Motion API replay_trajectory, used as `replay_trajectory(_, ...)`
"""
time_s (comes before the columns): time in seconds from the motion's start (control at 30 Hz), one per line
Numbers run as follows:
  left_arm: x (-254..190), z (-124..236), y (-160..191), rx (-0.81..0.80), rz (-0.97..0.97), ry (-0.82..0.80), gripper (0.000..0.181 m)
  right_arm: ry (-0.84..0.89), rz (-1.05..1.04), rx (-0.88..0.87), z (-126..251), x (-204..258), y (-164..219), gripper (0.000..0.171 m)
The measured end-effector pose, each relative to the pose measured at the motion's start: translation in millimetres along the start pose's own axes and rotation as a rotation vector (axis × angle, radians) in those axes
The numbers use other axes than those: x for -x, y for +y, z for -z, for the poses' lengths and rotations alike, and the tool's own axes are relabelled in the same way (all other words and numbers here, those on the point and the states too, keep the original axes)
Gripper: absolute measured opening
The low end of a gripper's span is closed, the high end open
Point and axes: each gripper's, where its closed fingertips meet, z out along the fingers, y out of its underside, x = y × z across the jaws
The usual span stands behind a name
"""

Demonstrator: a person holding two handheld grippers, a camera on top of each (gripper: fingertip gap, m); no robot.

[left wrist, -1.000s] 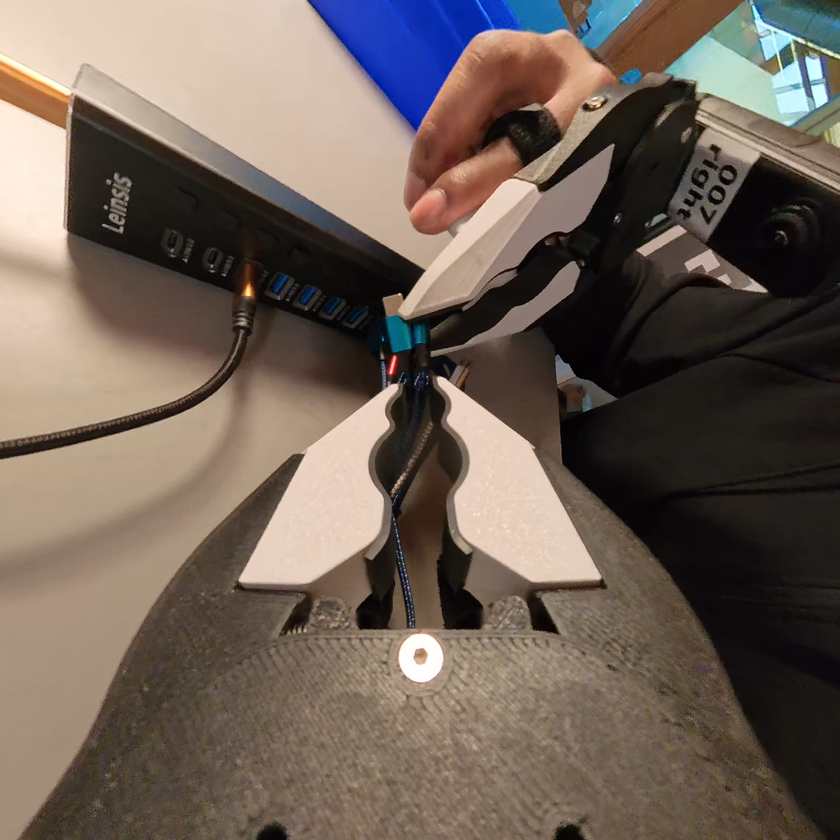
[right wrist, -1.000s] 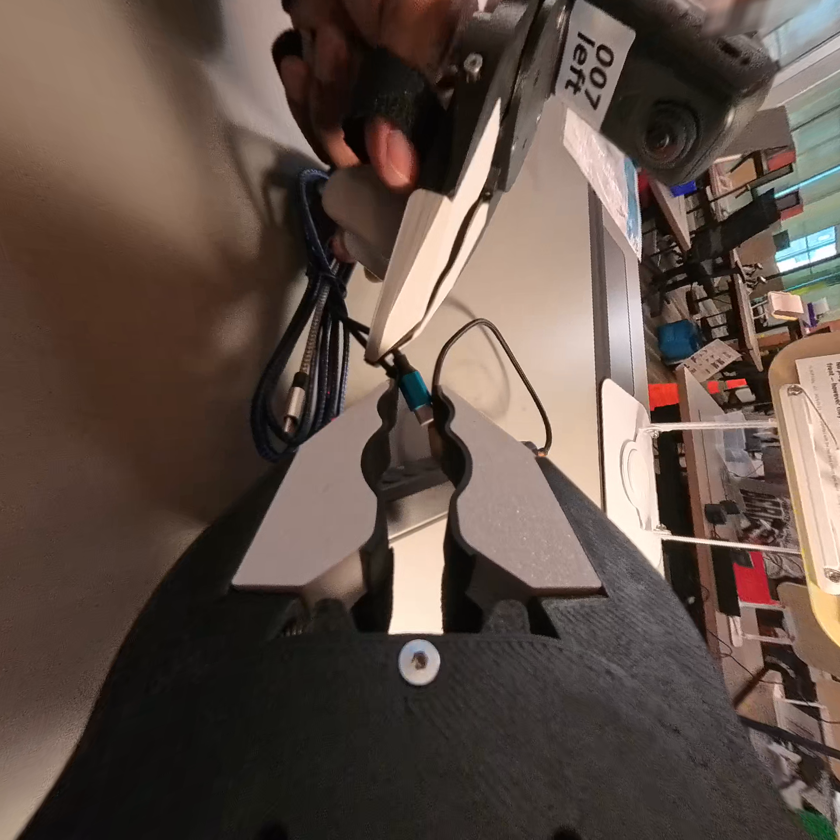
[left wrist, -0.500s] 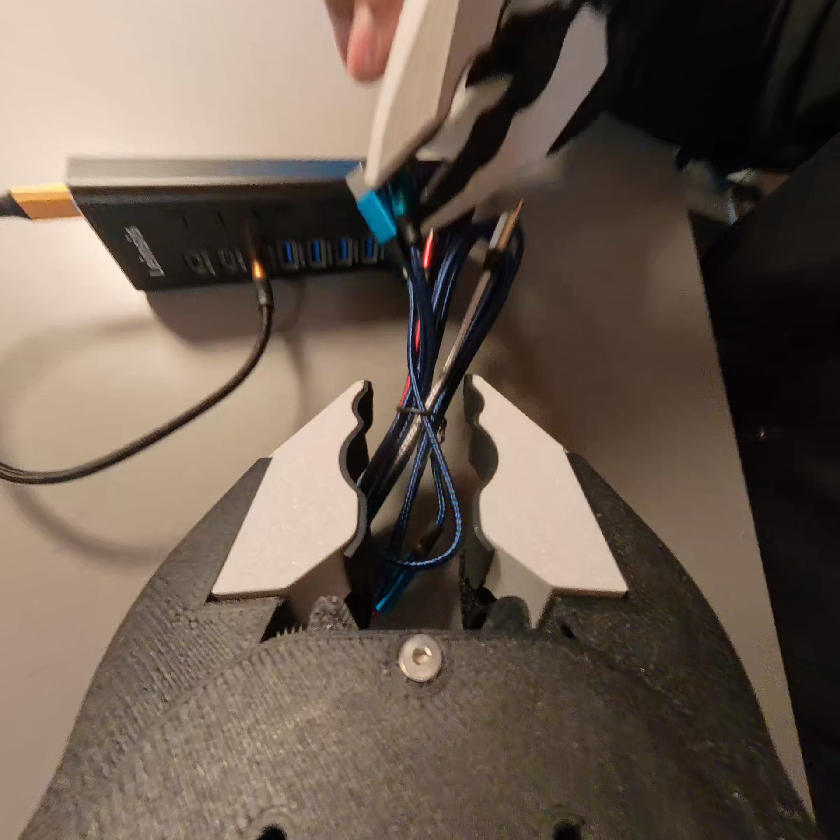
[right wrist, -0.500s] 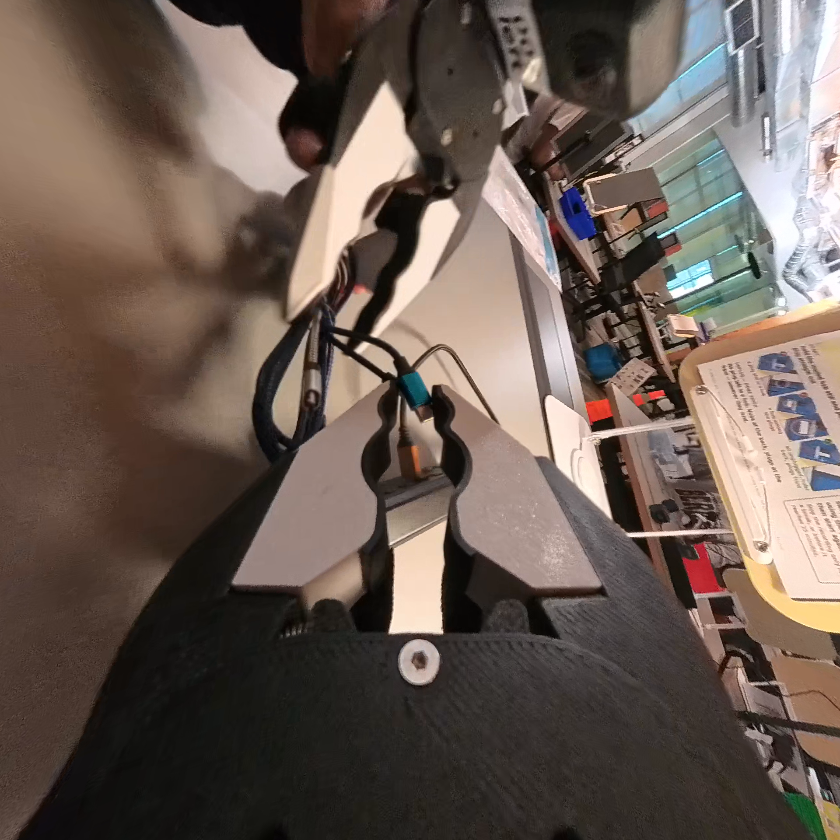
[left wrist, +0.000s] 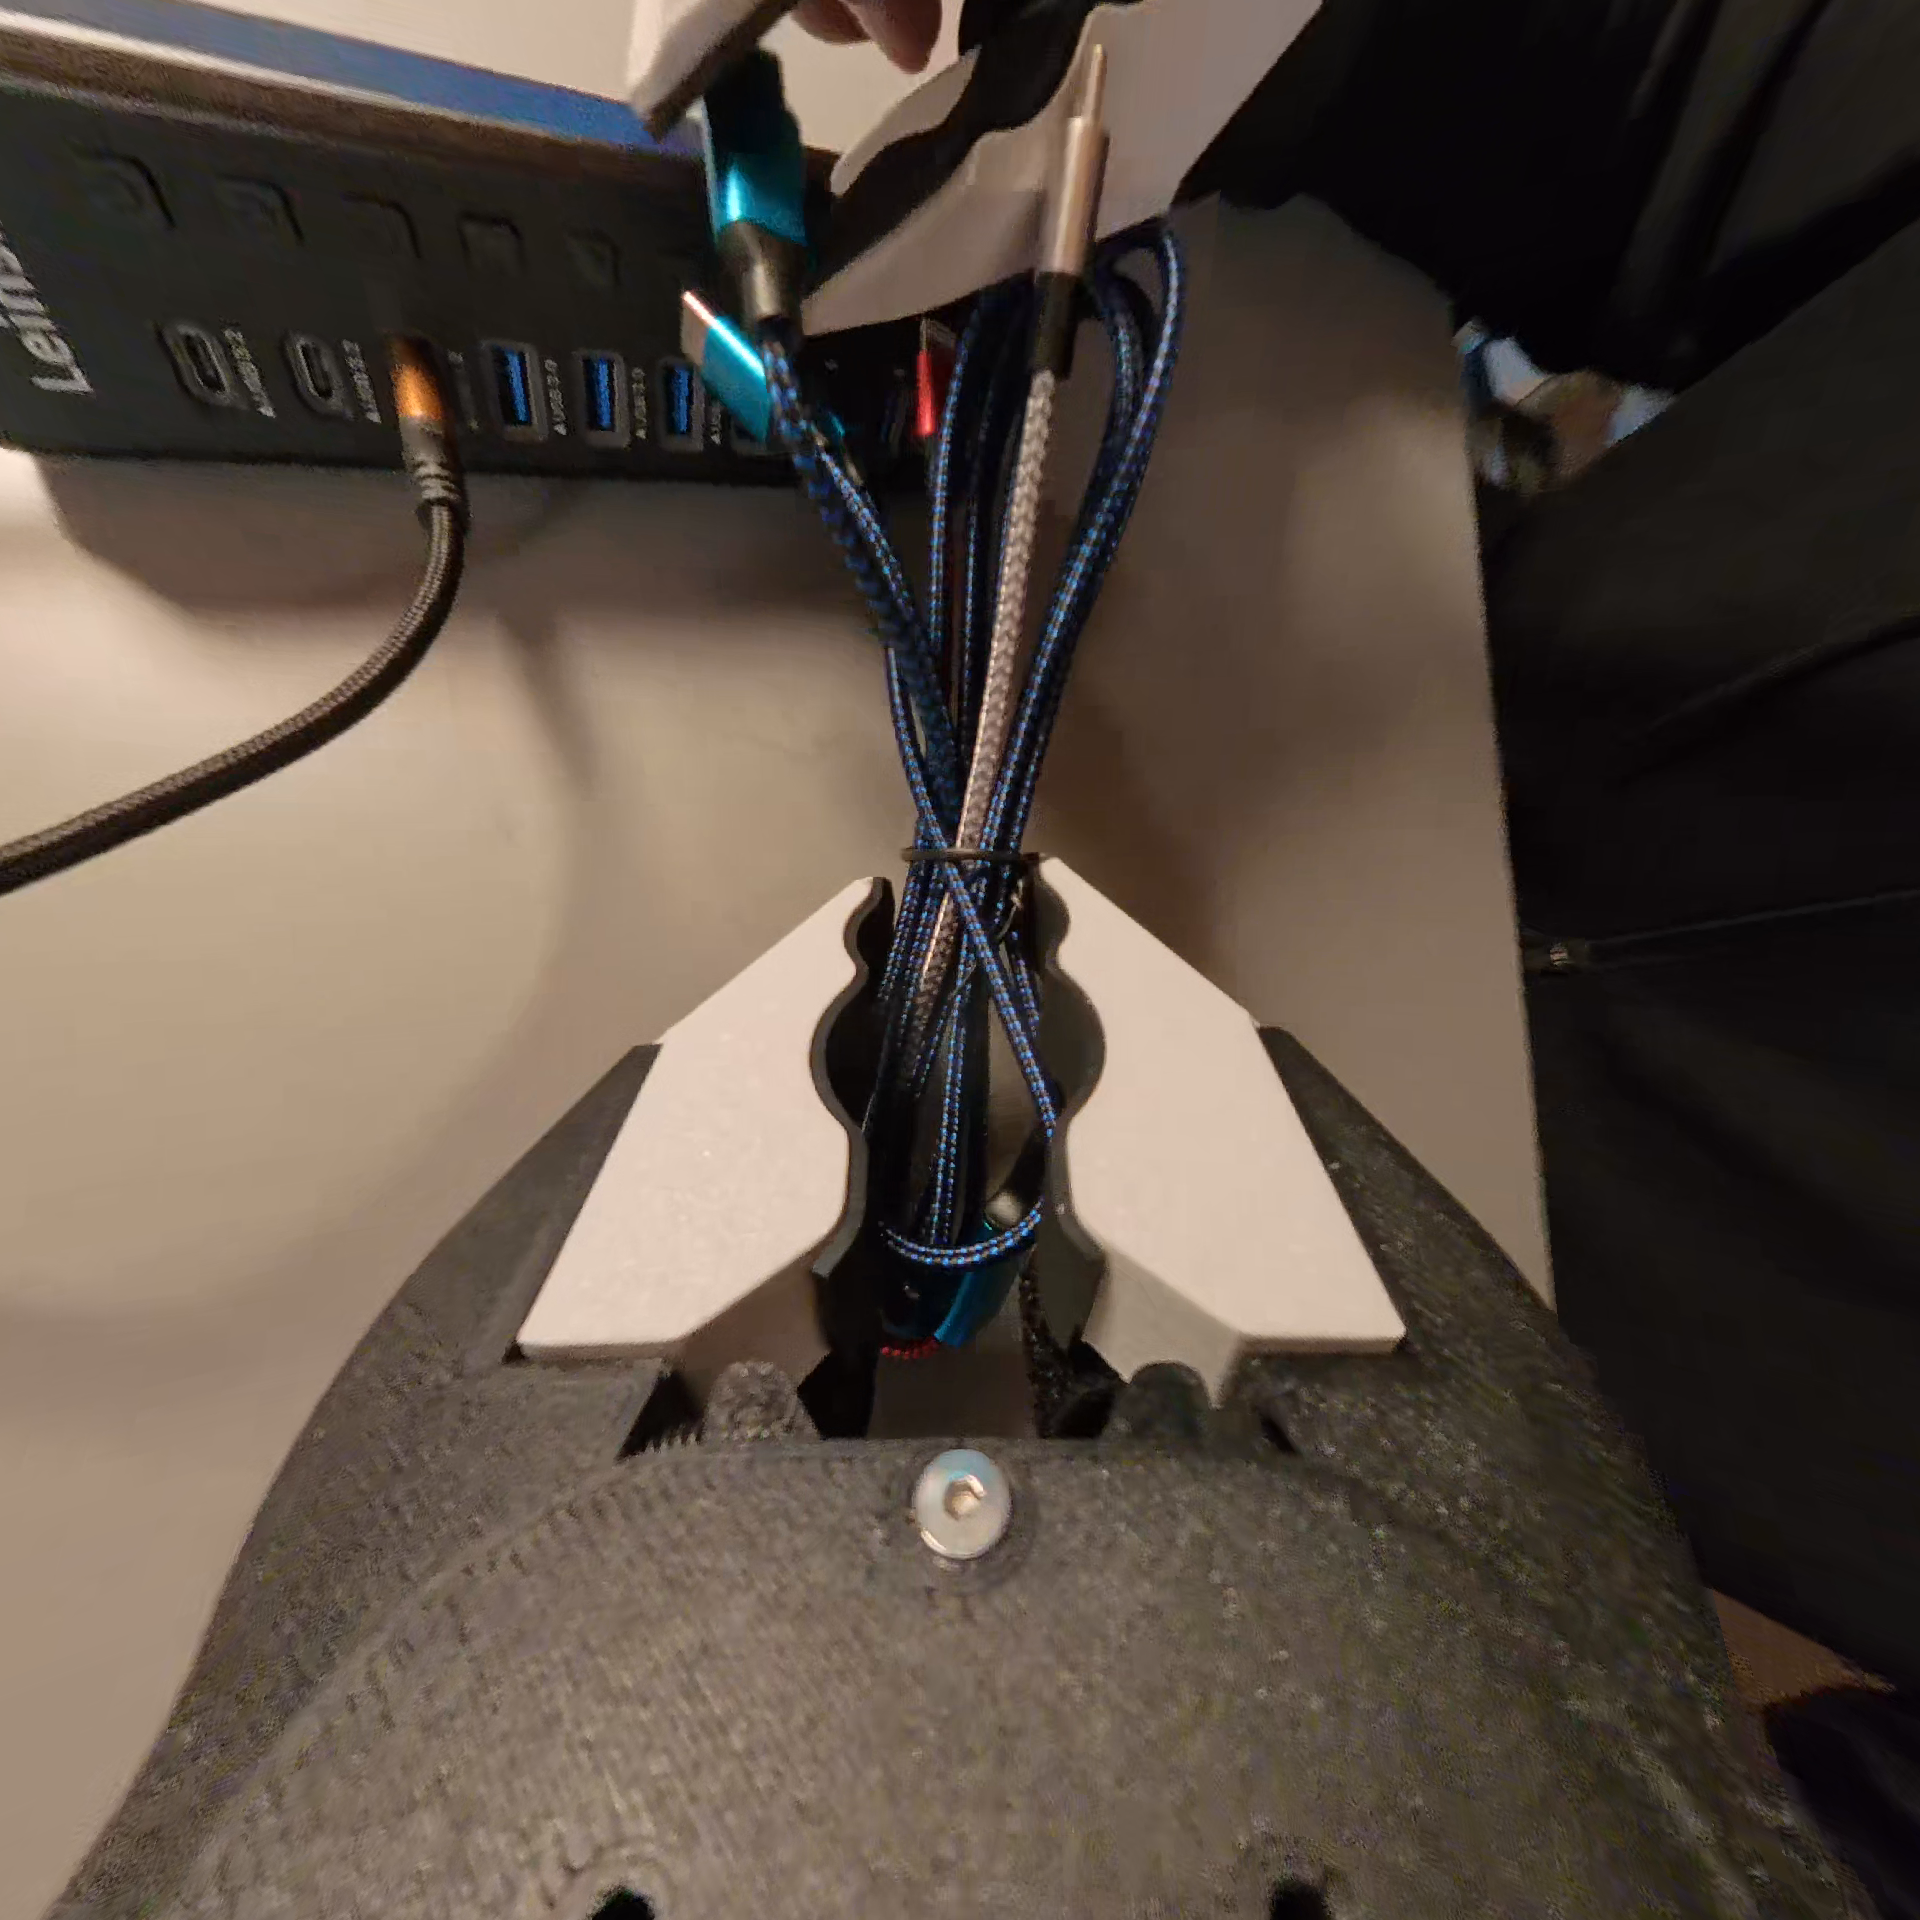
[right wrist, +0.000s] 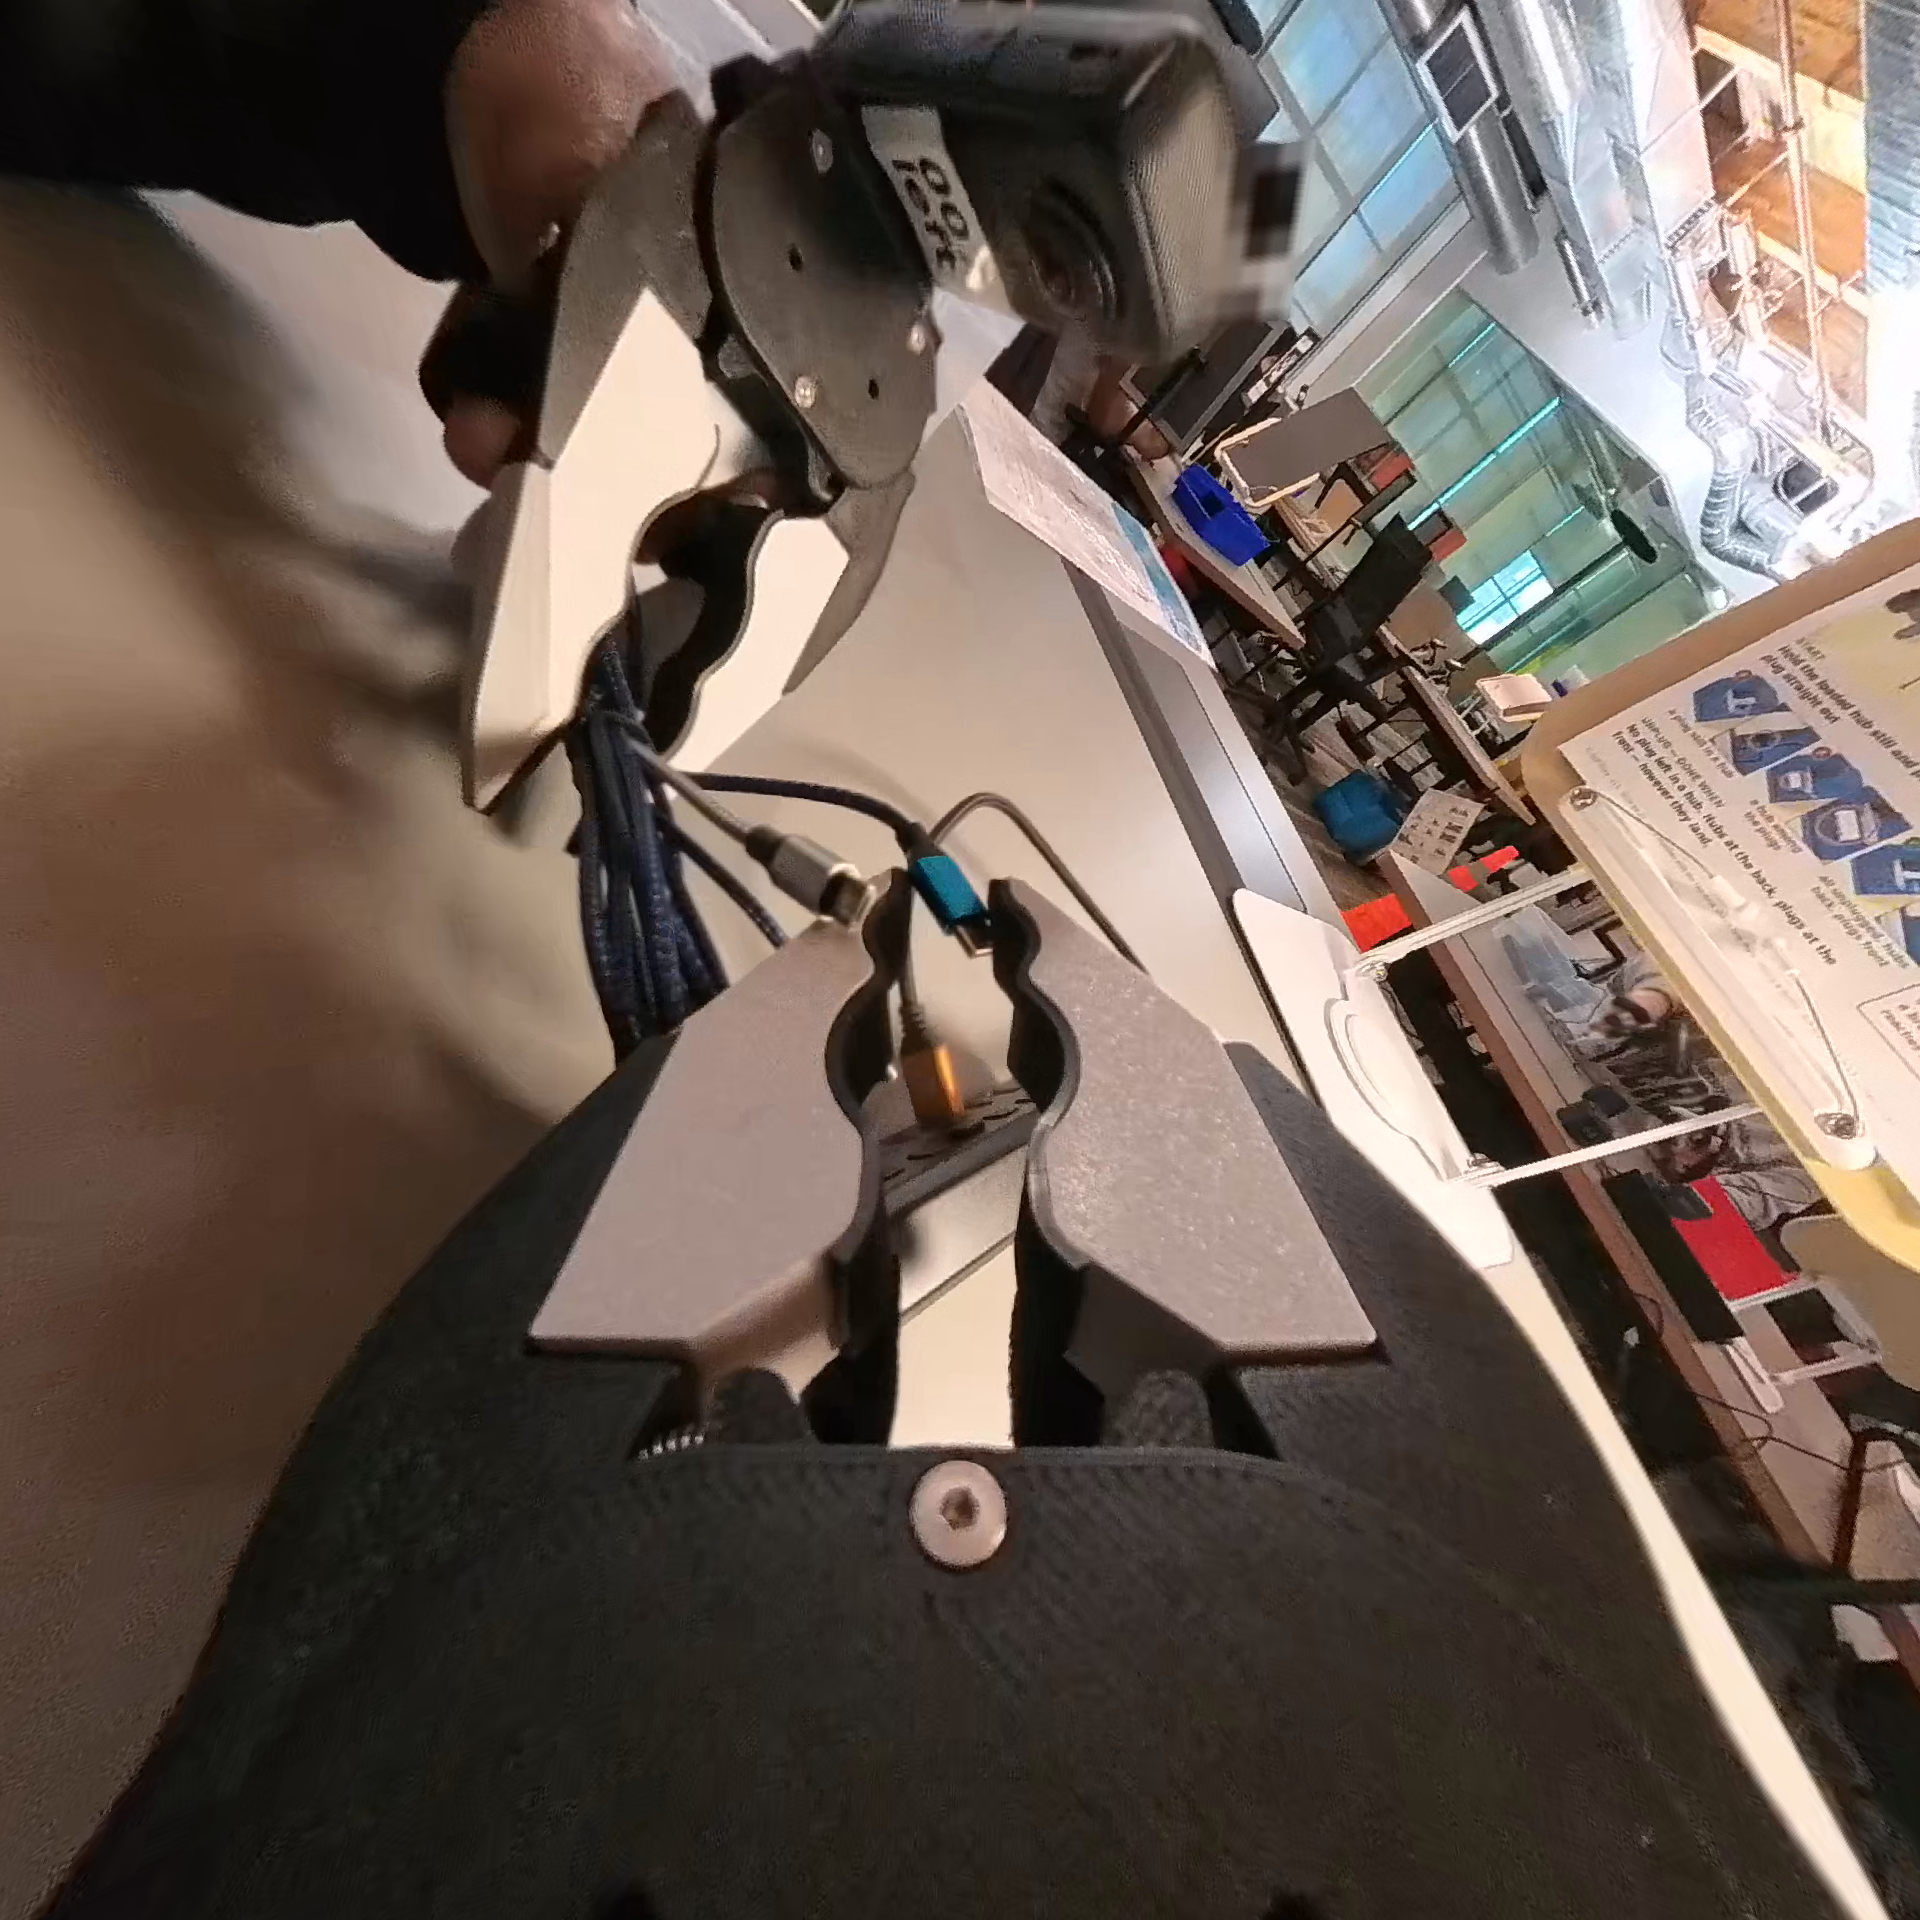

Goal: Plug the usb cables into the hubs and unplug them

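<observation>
Swinging square-on to the long black multi-port hub, the left claw has re-closed snugly around the tied bundle of blue and grey braided cables, after a looser hold half a second back. Just ahead of its tips, the right claw, nearly closed, pinches the teal metal plug, which now sits nearer the hub's blue ports, so insertion looks imminent.

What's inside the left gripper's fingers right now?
The left gripper is closed around a bundle of blue and grey braided cables tied with a thin black band. Lower loops and a blue plug sit partly hidden behind the fingers.
</observation>
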Motion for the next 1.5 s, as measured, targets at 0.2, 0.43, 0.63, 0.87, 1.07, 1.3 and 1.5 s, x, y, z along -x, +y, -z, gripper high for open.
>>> replay_trajectory(0.2,-25.2,0.4,-9.4,-0.116,0.07,0.239,0.033,-0.01,-0.081,-0.061,-1.3,0.5,-5.5,0.015)
replay_trajectory(0.43,-19.9,11.3,-21.7,-0.247,0.091,0.295,0.054,-0.004,-0.129,-0.085,-1.8,-1.8,-6.2,0.015)
replay_trajectory(0.63,-1.0,28.6,-33.0,-0.367,0.224,0.327,0.052,-0.017,-0.176,-0.092,-2.0,-3.3,-5.4,0.015)
replay_trajectory(0.87,32.2,40.7,-46.3,-0.448,0.028,0.017,0.053,-0.064,-0.262,-0.07,-4.1,-2.6,-3.0,0.015)
replay_trajectory(1.07,22.9,41.7,-66.3,-0.482,-0.428,-0.291,0.044,-0.114,-0.36,-0.025,-7.8,-3.4,2.2,0.015)
replay_trajectory(1.3,28.5,36.2,-74.8,-0.457,-0.608,-0.457,0.036,-0.164,-0.447,0.017,-11.5,-3.0,6.7,0.015)
replay_trajectory(1.5,33.7,31.6,-80.4,-0.442,-0.738,-0.562,0.022,-0.209,-0.472,0.048,-12.5,1.6,7.6,0.015)
